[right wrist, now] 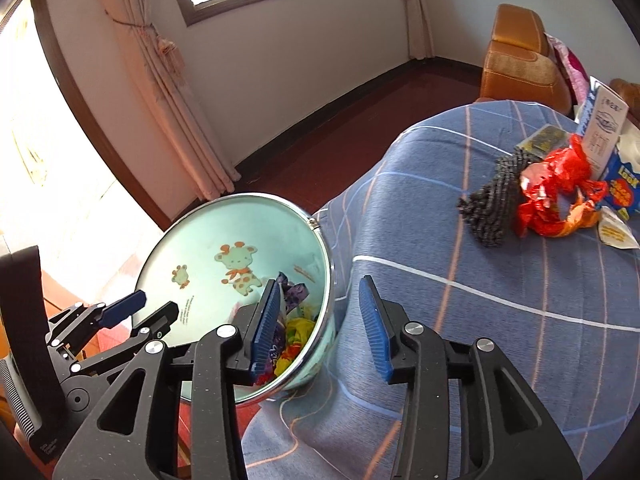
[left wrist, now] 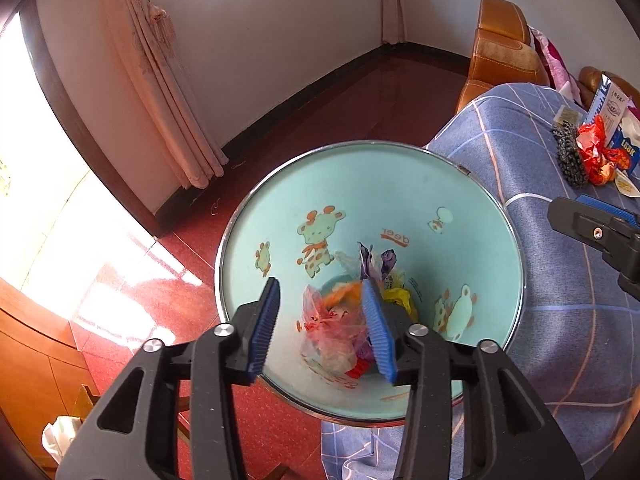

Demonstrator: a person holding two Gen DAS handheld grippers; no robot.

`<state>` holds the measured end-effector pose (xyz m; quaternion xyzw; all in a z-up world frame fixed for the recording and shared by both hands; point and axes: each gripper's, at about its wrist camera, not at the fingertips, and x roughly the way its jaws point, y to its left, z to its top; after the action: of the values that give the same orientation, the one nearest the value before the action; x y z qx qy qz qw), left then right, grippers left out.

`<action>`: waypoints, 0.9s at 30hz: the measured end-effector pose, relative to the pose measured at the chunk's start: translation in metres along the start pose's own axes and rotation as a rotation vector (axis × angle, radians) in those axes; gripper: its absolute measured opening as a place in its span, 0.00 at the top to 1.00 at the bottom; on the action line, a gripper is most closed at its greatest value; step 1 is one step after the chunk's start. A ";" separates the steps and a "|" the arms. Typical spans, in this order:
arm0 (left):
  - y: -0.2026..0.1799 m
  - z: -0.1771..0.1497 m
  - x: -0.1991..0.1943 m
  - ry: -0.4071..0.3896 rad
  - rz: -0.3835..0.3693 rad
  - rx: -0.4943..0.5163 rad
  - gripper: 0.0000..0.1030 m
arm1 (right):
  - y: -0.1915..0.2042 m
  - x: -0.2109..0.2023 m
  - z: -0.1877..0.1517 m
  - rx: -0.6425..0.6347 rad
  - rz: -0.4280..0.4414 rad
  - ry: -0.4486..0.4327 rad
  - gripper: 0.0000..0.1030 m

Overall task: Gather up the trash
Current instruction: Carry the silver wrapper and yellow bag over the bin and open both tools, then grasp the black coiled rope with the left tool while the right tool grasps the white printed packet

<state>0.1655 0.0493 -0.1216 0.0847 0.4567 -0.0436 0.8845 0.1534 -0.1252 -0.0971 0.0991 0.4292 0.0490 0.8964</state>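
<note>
Both tools are spread and empty: the left tool [left wrist: 324, 324] is held over the bin [left wrist: 400, 184], the right tool [right wrist: 320, 324] beside its rim. Remaining trash, a red wrapper [right wrist: 556, 196], lies well beyond the bin on the tabletop [right wrist: 480, 300]; it is best approached low and pinched at its crumpled middle.

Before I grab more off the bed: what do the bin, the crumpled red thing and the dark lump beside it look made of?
Bin: likely plastic wall, glossy mint with printed cartoon deer, under a shiny metal-looking rim.
Red wrapper: thin foil or plastic film, judging by sharp creases and bright glints.
Dark lump: matte grey-black, ribbed or knitted texture; probably fabric or a scrubber, hard to tell.
</note>
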 end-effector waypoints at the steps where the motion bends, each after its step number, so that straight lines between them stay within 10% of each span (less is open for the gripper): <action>1: -0.001 0.000 -0.002 -0.005 0.006 0.002 0.52 | -0.003 -0.002 0.000 0.005 -0.002 -0.004 0.57; 8: -0.011 0.005 -0.017 -0.039 0.035 0.013 0.32 | -0.026 -0.013 -0.007 0.069 -0.035 -0.041 0.34; 27: -0.060 0.010 -0.030 -0.055 0.013 0.075 0.15 | -0.102 -0.041 -0.026 0.187 -0.119 -0.078 0.32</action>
<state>0.1470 -0.0113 -0.0977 0.1196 0.4297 -0.0574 0.8932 0.1083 -0.2282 -0.1044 0.1584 0.4019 -0.0486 0.9006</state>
